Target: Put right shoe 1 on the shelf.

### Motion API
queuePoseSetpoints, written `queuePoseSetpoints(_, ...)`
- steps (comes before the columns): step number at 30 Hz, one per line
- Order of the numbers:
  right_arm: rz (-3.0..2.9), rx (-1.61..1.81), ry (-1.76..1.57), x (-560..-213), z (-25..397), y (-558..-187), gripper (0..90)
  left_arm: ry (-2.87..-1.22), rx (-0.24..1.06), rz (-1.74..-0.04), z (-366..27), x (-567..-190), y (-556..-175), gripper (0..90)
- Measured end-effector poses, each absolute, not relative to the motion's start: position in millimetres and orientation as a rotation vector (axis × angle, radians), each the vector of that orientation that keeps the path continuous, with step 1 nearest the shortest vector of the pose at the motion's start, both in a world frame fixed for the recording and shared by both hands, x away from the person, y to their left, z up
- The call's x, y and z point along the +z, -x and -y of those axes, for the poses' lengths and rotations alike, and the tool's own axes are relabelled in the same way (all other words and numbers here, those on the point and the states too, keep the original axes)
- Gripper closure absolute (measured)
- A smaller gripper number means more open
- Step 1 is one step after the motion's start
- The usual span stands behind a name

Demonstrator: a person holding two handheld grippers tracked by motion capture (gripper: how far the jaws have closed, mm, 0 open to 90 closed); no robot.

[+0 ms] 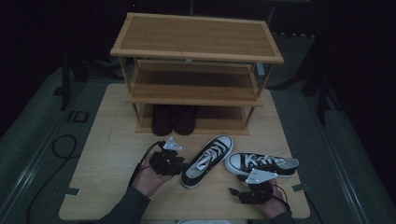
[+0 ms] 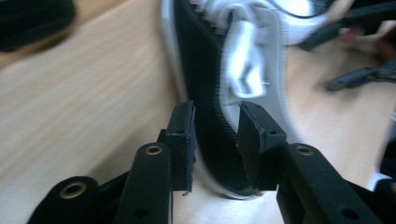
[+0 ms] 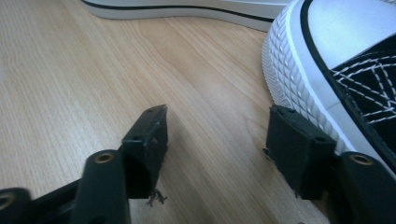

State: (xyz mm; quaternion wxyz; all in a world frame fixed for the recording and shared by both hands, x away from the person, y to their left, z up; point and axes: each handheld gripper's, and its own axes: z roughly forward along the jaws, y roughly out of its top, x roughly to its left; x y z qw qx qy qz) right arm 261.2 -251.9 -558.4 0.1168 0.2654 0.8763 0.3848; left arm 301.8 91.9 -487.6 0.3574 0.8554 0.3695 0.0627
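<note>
Two black-and-white canvas sneakers lie on the wooden table [image 1: 112, 154]. The left sneaker [image 1: 210, 156] points toward the rack, heel nearest me. My left gripper [image 1: 183, 167] is at that heel. In the left gripper view its jaws [image 2: 217, 126] hold the black heel wall of the sneaker [image 2: 205, 70], one jaw outside and one inside the shoe. The right sneaker [image 1: 261, 163] lies crosswise, toe to the left. My right gripper [image 1: 236, 191] hovers low in front of it, open. Bare table shows between its jaws [image 3: 217, 135], and the white ribbed toe cap [image 3: 327, 60] sits just to the right of them.
A three-tier wooden shoe rack [image 1: 196, 51] stands at the back of the table. A pair of black shoes [image 1: 173, 120] sits at the left of its bottom shelf. The upper two shelves are bare. A black cable [image 1: 63, 144] loops on the floor to the left.
</note>
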Motion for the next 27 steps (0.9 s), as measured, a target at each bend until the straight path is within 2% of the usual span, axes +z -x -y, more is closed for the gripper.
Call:
queuePoseSetpoints(4, -2.573, 1.123, -0.791, -555.7, 246.3, -260.9, 49.2, -2.193, 0.2, -0.994, -95.6, -499.9, -311.9, 64.5)
queuePoseSetpoints(8, -2.54, 1.111, -0.8, -547.0, 239.1, -259.4, 53.7, -2.187, 0.239, -1.022, -95.4, -512.6, -321.6, 64.0)
queuePoseSetpoints(22, -2.431, 1.196, -0.878, -505.3, 207.4, -268.4, 54.3, -2.119, 0.323, -1.092, -96.0, -542.8, -346.0, 61.6)
queuePoseSetpoints(27, -2.394, 1.202, -0.904, -492.0, 193.7, -272.6, 48.5, -2.089, 0.338, -1.108, -93.9, -549.7, -350.0, 60.9)
